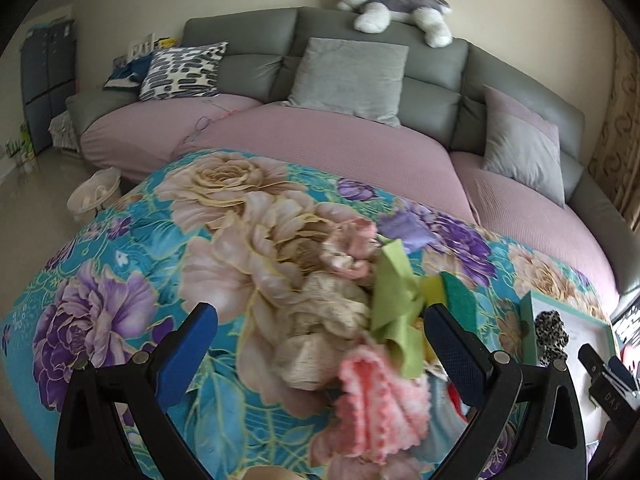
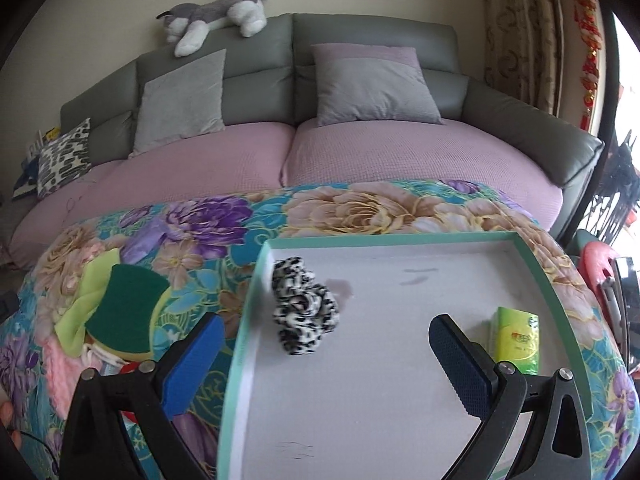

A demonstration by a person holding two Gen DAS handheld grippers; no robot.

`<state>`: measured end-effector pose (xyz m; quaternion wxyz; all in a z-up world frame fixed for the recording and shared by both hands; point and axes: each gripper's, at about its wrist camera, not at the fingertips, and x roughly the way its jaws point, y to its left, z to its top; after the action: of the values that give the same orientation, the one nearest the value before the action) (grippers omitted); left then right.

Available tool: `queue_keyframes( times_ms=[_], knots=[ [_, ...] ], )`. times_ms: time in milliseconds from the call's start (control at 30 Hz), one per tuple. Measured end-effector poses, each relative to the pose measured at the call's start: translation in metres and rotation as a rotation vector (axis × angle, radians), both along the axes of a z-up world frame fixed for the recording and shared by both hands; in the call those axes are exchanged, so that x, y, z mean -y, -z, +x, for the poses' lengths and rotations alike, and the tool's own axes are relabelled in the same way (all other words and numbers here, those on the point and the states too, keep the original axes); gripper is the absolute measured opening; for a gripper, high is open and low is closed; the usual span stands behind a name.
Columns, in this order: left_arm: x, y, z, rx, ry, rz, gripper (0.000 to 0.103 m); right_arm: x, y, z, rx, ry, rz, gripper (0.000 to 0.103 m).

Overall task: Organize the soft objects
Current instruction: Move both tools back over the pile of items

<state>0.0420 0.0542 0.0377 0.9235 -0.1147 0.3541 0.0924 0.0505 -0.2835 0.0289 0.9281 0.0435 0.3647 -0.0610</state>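
A heap of soft items lies on the floral cloth [image 1: 132,240]: a pink knitted cloth [image 1: 380,396], beige cloths [image 1: 324,320], a light green cloth [image 1: 396,300] and a green sponge [image 1: 460,296]. My left gripper [image 1: 320,340] hovers open over the heap, its fingers straddling it. In the right wrist view the mint-rimmed white tray [image 2: 400,400] holds a leopard-print scrunchie [image 2: 304,308] and a green tissue pack [image 2: 516,338]. My right gripper [image 2: 326,352] is open above the tray, the scrunchie just ahead between its fingers. The sponge [image 2: 128,308] and green cloth [image 2: 92,292] lie left of the tray.
A grey sofa [image 1: 360,28] with pink seat covers, several cushions and a plush husky [image 1: 396,8] stands behind the table. A small basket [image 1: 94,196] sits on the floor at left. The right gripper's tip [image 1: 608,376] shows beside the tray [image 1: 528,320] in the left wrist view.
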Motion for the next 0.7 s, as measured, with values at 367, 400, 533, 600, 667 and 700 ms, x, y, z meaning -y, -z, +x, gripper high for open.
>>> queue_keyframes(
  times_ms=[367,400,533,600,667,700],
  knots=[
    [-0.049,0.006,-0.012,-0.004,-0.116,-0.010,0.103,-0.072,0.000,0.004,0.003,-0.156,0.019,0.103],
    [-0.051,0.007,-0.012,-0.005,-0.122,-0.004,0.103,-0.079,0.001,0.005,0.000,-0.174,0.022,0.103],
    [-0.056,0.011,-0.011,-0.010,-0.124,-0.013,0.103,-0.099,0.005,0.005,-0.014,-0.224,0.022,0.103],
    [-0.058,0.014,-0.010,-0.013,-0.122,-0.023,0.103,-0.106,0.007,0.006,-0.020,-0.234,0.016,0.103],
    [-0.059,0.016,-0.009,-0.016,-0.127,-0.031,0.103,-0.109,0.009,0.006,-0.026,-0.242,0.018,0.103],
    [-0.060,0.018,-0.009,-0.018,-0.128,-0.035,0.103,-0.110,0.010,0.007,-0.032,-0.244,0.018,0.103]
  ],
)
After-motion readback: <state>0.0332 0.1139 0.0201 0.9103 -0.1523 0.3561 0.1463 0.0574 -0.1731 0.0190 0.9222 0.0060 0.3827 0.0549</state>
